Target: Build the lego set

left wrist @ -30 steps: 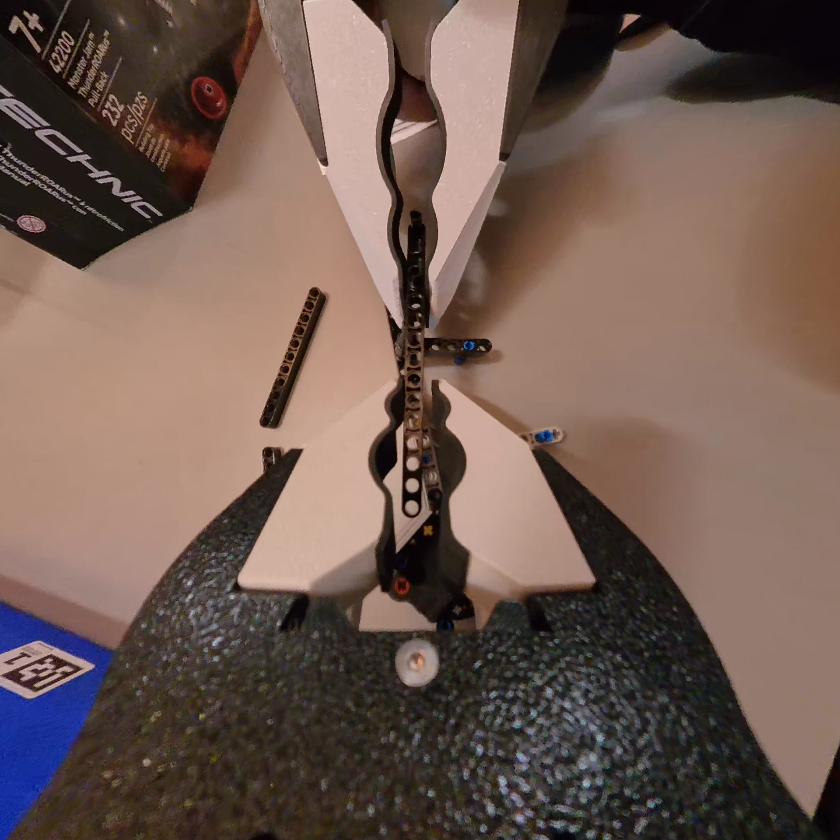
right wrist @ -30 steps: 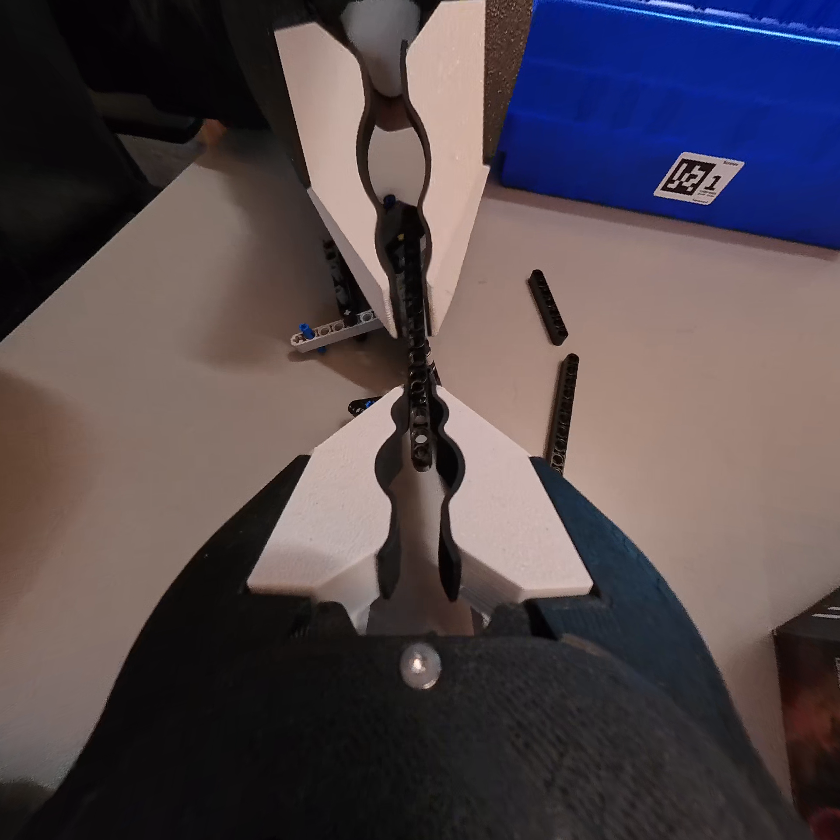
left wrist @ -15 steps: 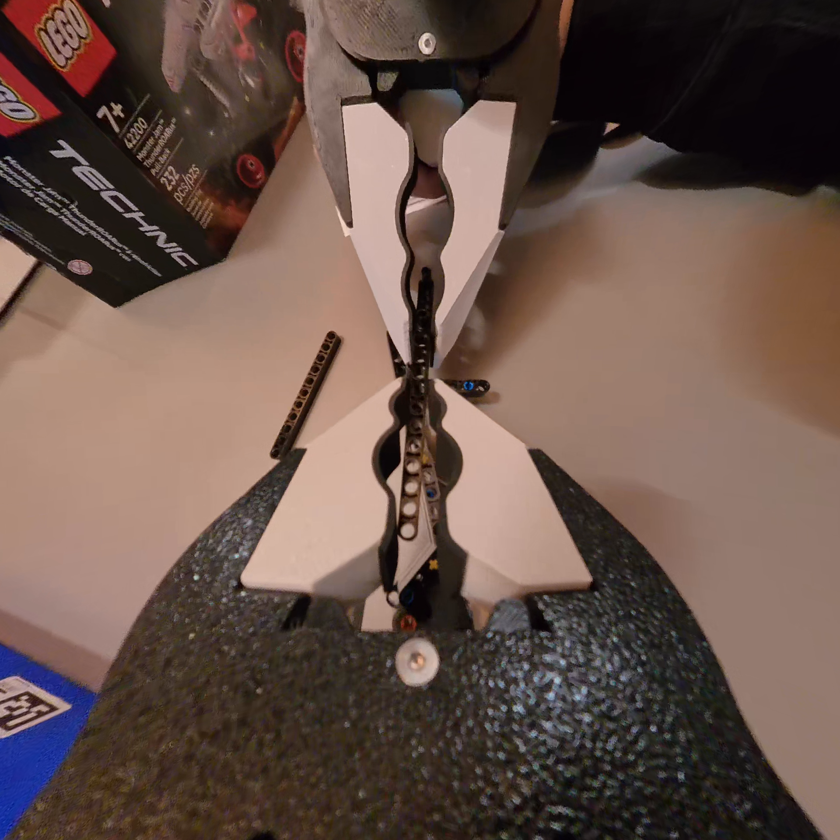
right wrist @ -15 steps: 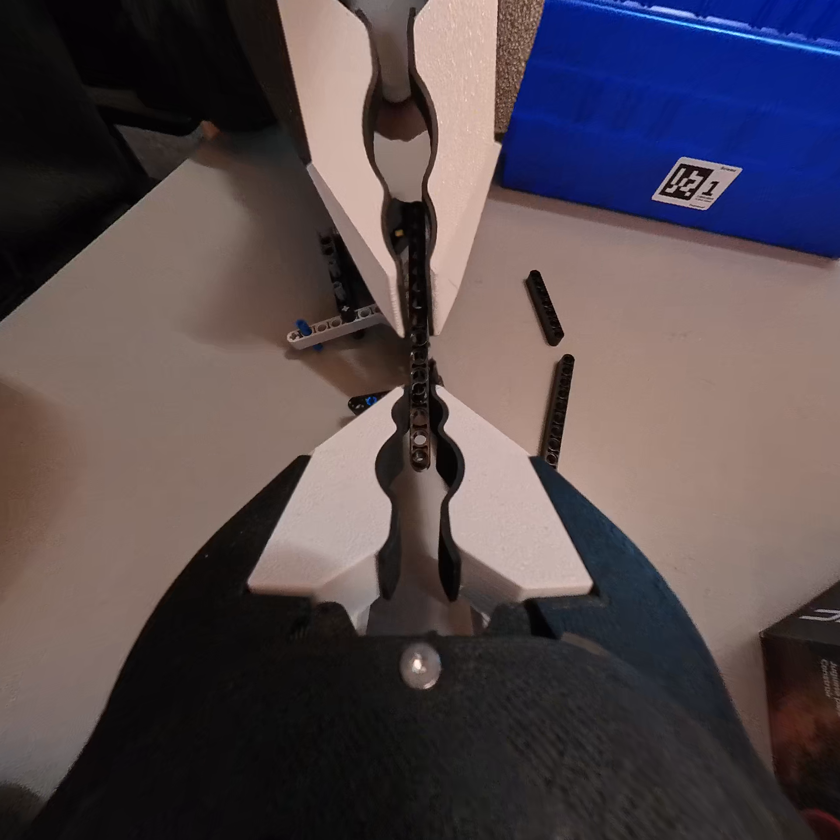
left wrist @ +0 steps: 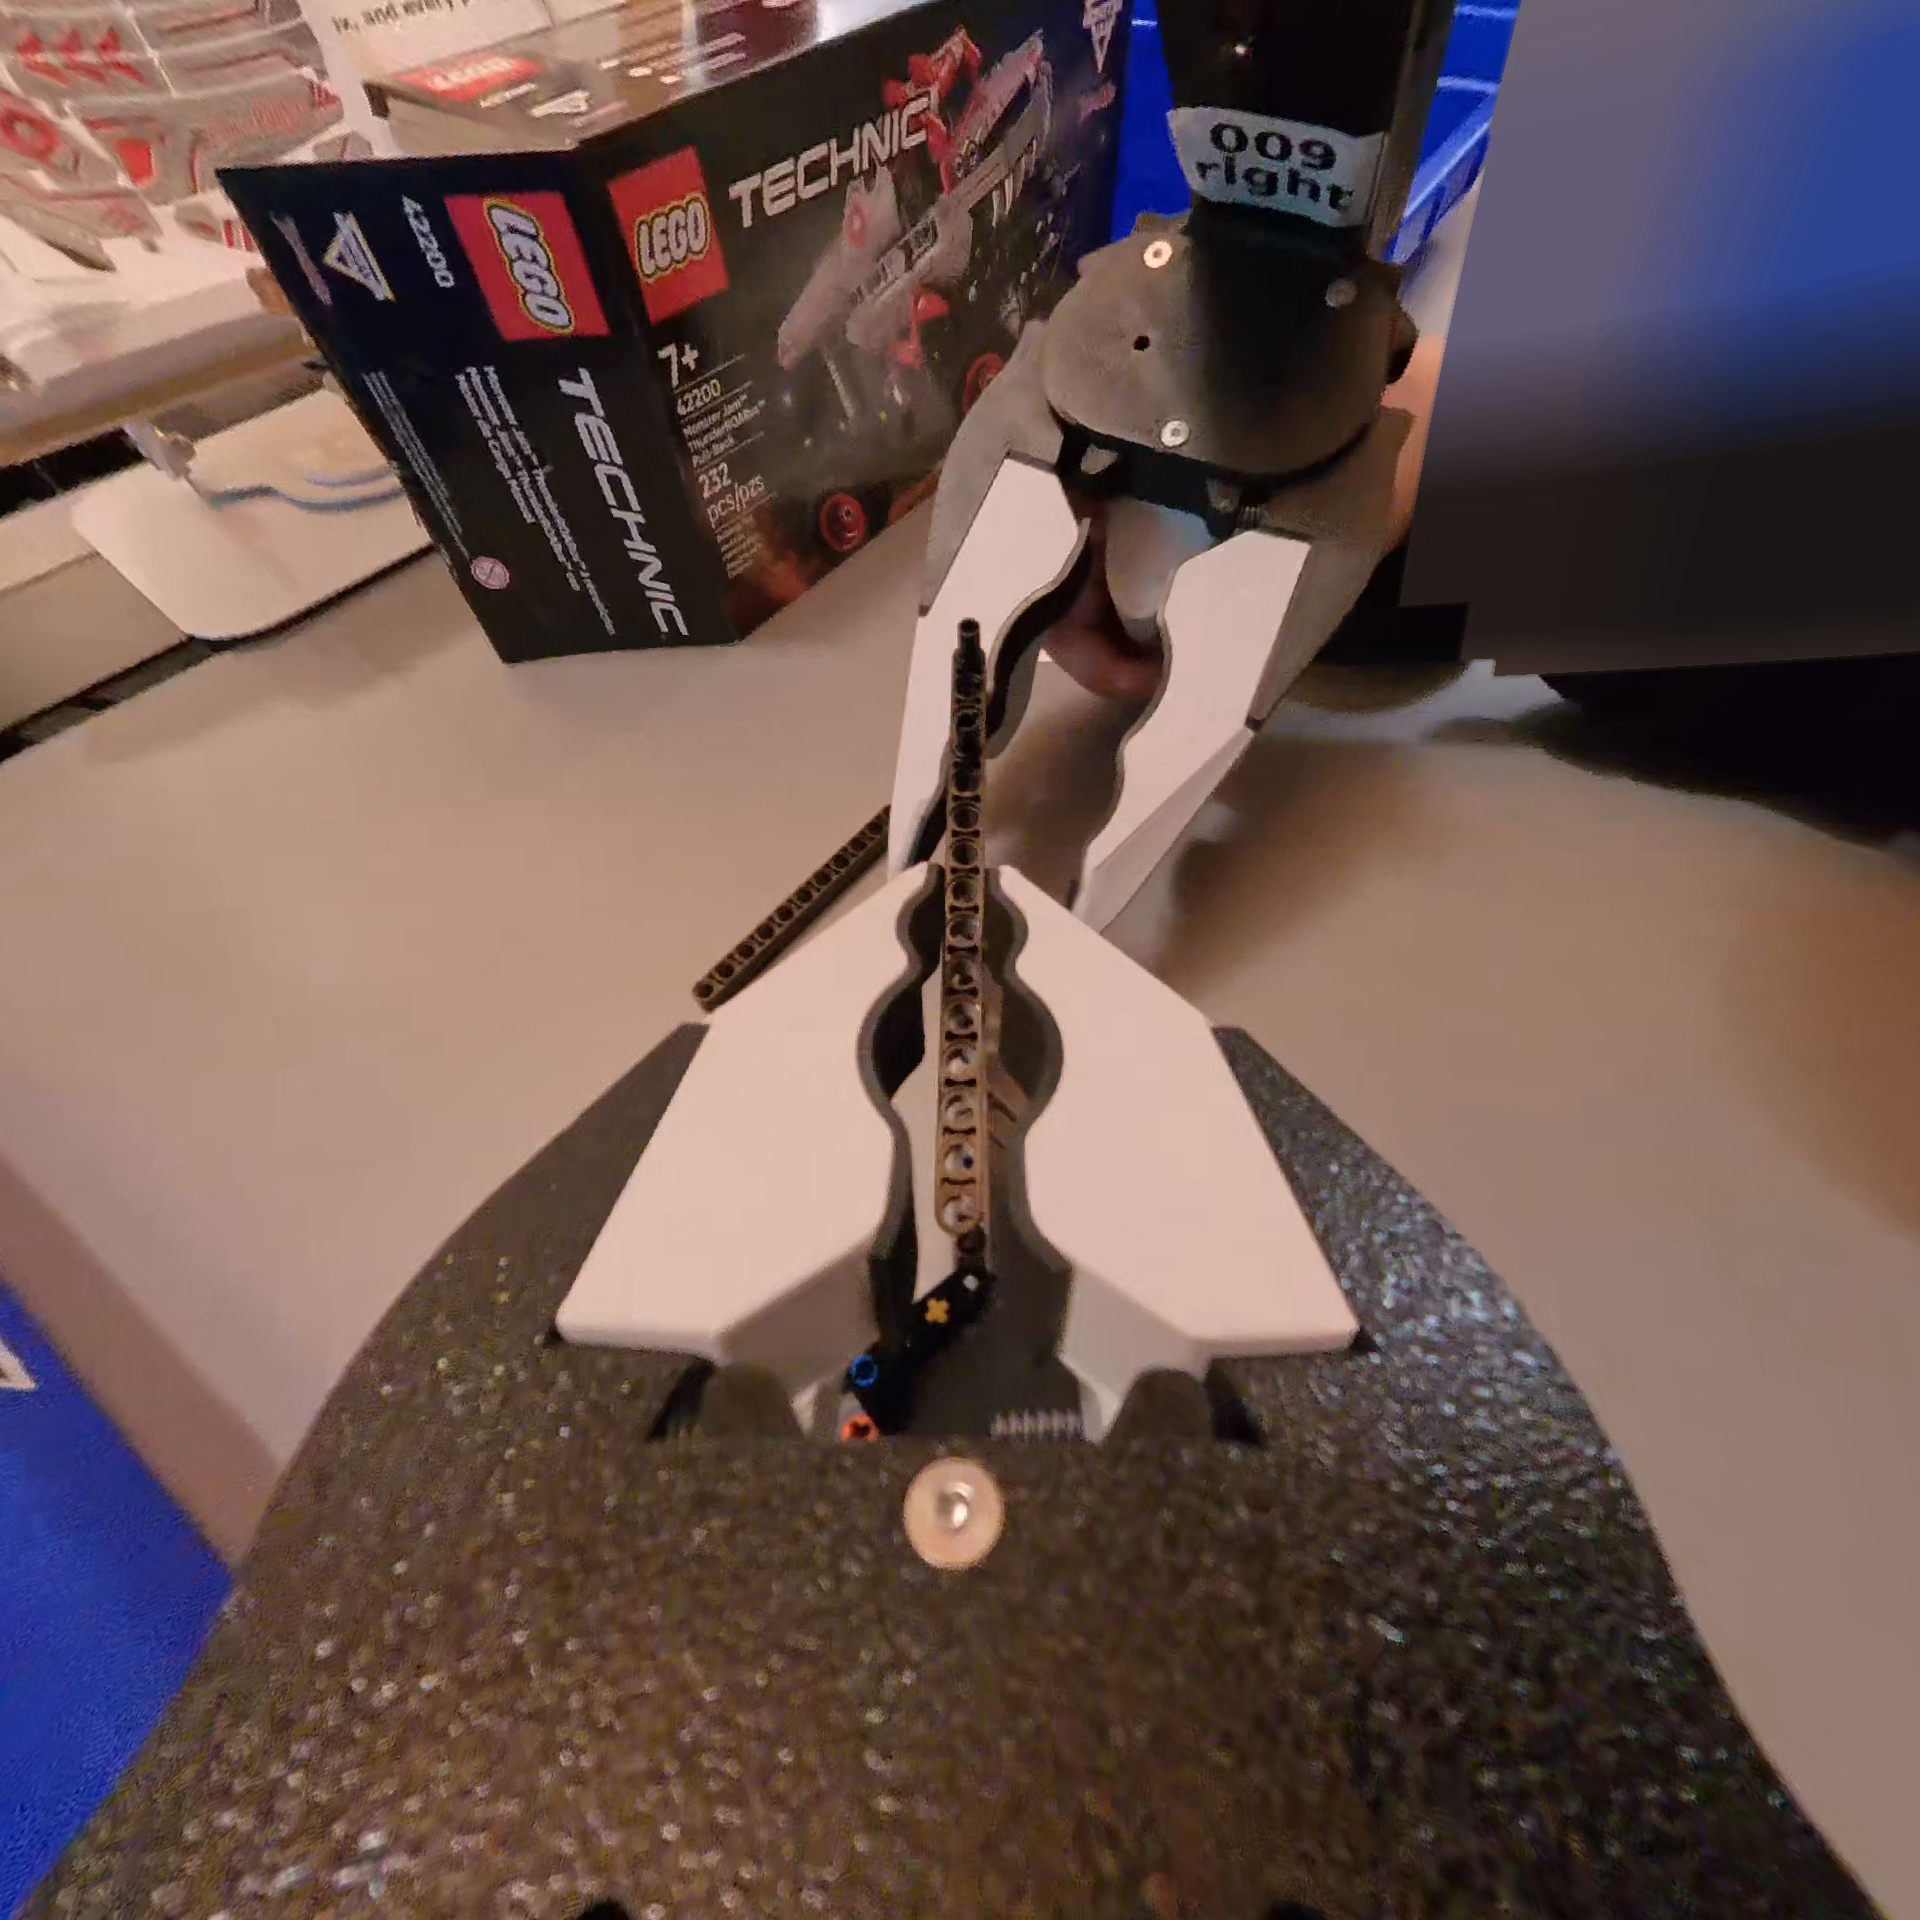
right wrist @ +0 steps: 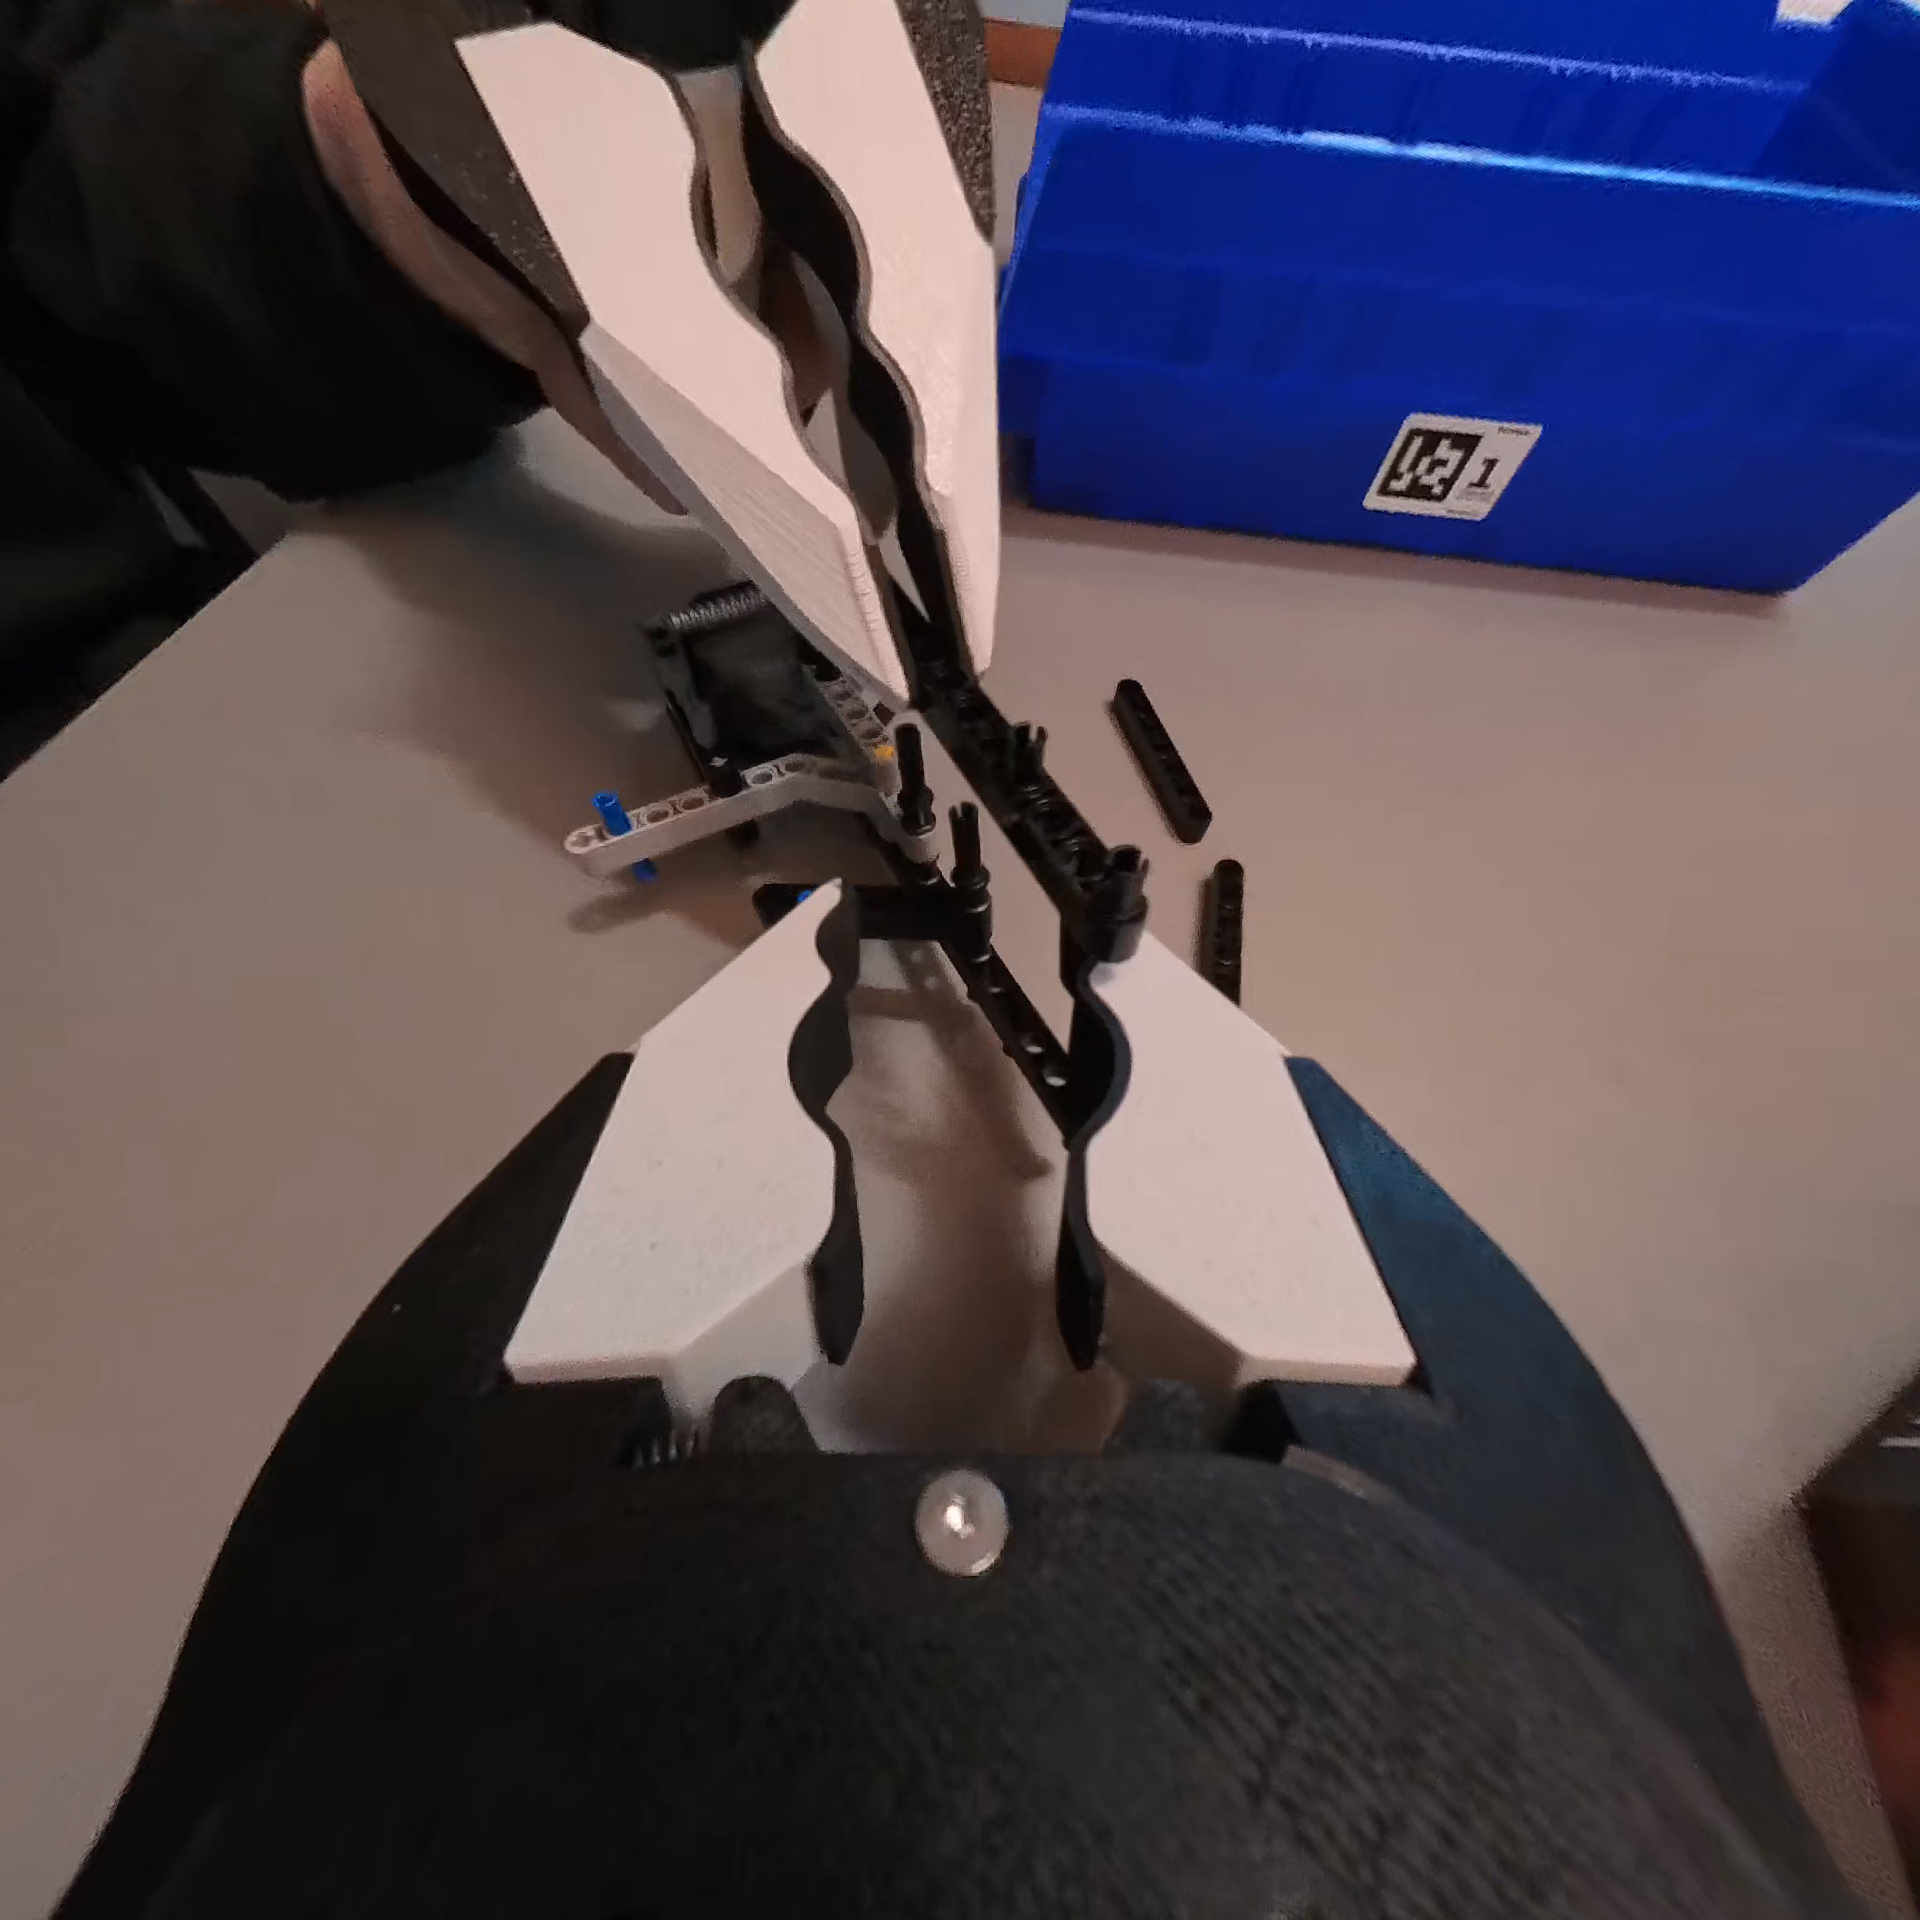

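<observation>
My left gripper (left wrist: 961, 883) is shut on a black Lego beam assembly (left wrist: 961, 790) with pins; its long beam sticks out past the fingertips. My right gripper (right wrist: 971, 925) is open, its fingers on either side of the assembly's near end (right wrist: 997, 997), and I cannot tell if they touch it. In the right wrist view the left gripper (right wrist: 935, 675) comes down from the upper left, shut on the same assembly. In the left wrist view the right gripper (left wrist: 1003, 862) faces me, open, just behind the beam.
A grey and black sub-assembly (right wrist: 727, 790) with blue pins lies on the table (right wrist: 312, 1039). Loose black beams (right wrist: 1164, 758) (right wrist: 1226, 925) lie to its right, another shows in the left wrist view (left wrist: 790, 925). A blue bin (right wrist: 1455, 260) and the Lego box (left wrist: 644, 395) stand behind. Only a small space, under 4 cm, lies between the two pairs of fingers.
My right gripper has opened and let go of the black beam it was shut on. The left gripper still holds the assembly and has tilted up, bringing the box into view.
</observation>
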A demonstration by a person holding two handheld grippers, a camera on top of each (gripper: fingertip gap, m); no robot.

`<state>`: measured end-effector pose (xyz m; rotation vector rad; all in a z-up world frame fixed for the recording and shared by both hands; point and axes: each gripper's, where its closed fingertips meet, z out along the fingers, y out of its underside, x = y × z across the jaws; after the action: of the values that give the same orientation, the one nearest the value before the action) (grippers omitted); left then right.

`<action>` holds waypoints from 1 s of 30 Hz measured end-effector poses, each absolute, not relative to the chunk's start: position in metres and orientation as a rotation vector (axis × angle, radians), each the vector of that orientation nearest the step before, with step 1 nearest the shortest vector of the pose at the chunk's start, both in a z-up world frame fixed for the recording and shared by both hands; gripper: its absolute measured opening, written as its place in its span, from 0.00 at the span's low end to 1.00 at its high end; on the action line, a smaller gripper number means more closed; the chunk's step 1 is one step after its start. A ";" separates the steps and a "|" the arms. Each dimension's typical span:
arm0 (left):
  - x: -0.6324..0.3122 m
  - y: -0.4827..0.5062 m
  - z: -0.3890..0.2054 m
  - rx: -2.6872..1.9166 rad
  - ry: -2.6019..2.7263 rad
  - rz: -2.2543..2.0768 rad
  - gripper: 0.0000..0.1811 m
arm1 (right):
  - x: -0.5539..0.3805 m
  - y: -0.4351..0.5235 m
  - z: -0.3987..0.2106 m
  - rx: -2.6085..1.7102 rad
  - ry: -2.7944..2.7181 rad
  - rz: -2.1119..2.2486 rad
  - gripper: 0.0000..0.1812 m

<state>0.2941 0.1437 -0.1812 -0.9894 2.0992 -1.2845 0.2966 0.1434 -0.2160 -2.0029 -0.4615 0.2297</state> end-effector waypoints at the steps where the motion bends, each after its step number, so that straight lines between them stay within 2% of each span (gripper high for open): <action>1: 0.294 0.144 -0.184 -1.010 2.104 -1.288 0.03 | 0.297 0.144 -0.219 -2.013 -0.455 0.235 0.18; 4: 0.292 0.143 -0.188 -1.032 2.090 -1.294 0.03 | 0.294 0.146 -0.217 -1.982 -0.460 0.236 0.07; 8: 0.290 0.144 -0.189 -0.979 2.115 -1.264 0.03 | 0.296 0.147 -0.218 -2.015 -0.350 0.207 0.03; 18: 0.277 0.134 -0.187 -0.827 2.263 -1.286 0.03 | 0.272 0.137 -0.216 -2.028 -0.070 0.208 0.03; 21: 0.274 0.131 -0.187 -0.845 2.265 -1.322 0.03 | 0.274 0.137 -0.215 -2.011 0.059 0.204 0.10; 28: 0.273 0.130 -0.195 -0.845 2.298 -1.301 0.03 | 0.270 0.137 -0.219 -2.035 0.119 0.163 0.06; 30: 0.272 0.129 -0.195 -0.847 2.302 -1.304 0.03 | 0.273 0.138 -0.219 -2.032 0.176 0.135 0.09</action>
<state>0.2723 0.1294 -0.1951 -0.8467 2.3022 -1.3037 0.2732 0.1384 -0.2194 -2.0320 0.1760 0.1350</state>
